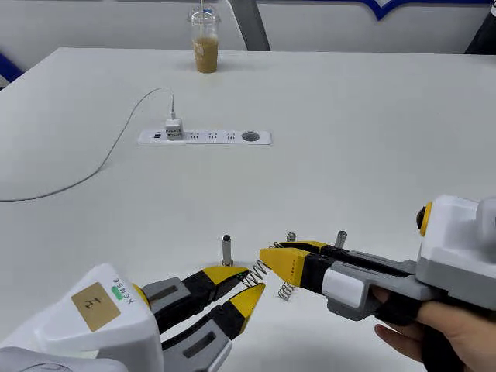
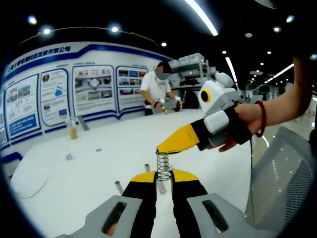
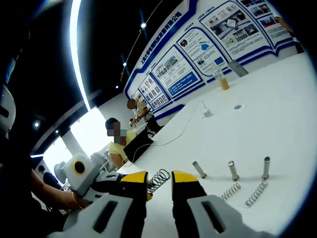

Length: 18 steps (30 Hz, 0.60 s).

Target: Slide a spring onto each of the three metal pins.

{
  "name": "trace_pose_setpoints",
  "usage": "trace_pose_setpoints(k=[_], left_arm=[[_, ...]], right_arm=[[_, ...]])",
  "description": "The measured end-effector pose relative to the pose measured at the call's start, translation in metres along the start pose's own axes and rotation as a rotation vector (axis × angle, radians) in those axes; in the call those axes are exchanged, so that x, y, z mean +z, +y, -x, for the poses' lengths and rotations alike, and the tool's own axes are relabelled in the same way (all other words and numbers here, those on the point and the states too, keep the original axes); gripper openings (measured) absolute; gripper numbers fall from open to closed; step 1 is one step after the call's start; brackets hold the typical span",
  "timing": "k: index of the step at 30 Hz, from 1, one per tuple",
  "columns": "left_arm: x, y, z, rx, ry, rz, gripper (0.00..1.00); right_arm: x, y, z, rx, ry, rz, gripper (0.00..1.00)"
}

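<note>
In the head view, the left gripper comes in from 7 o'clock and pinches a spring by its lower end. The right gripper reaches in from 3 o'clock, its jaws slightly spread, tips at the spring's free end. A pin stands upright on the white surface at 11 o'clock from the left gripper's tips. A loose spring lies just under the right gripper. At 12 o'clock sit a power strip and, beyond it, a cup of brown drink.

In the left gripper view, the left gripper is clamped on the spring, which stands up from the tips. The right gripper meets its top from 2 o'clock. 2 pins show at 10 o'clock.

In the right gripper view, the right gripper is spread, with the spring in the gap. At 3 o'clock, 3 bare pins stand in a row, with 2 loose springs lying beside them.
</note>
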State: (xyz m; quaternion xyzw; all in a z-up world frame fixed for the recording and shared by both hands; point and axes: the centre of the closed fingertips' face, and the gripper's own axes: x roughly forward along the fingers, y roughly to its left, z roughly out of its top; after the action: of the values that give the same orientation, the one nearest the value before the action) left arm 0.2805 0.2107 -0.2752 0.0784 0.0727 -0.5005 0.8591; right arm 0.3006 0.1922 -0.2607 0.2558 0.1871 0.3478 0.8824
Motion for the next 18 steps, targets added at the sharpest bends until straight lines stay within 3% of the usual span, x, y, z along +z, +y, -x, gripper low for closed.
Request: trace_pose_setpoints(k=[7,18], left_arm=[[0.002,0.002,0.001,-0.006,-0.009,0.003,0.11],[-0.007,0.008,0.001,0.022,0.044,0.024,0.11]], right_arm=[[0.001,0.002,-0.003,0.015,-0.012,-0.027,0.15],[-0.001,0.012,-0.010,0.045,0.000,0.090,0.12]])
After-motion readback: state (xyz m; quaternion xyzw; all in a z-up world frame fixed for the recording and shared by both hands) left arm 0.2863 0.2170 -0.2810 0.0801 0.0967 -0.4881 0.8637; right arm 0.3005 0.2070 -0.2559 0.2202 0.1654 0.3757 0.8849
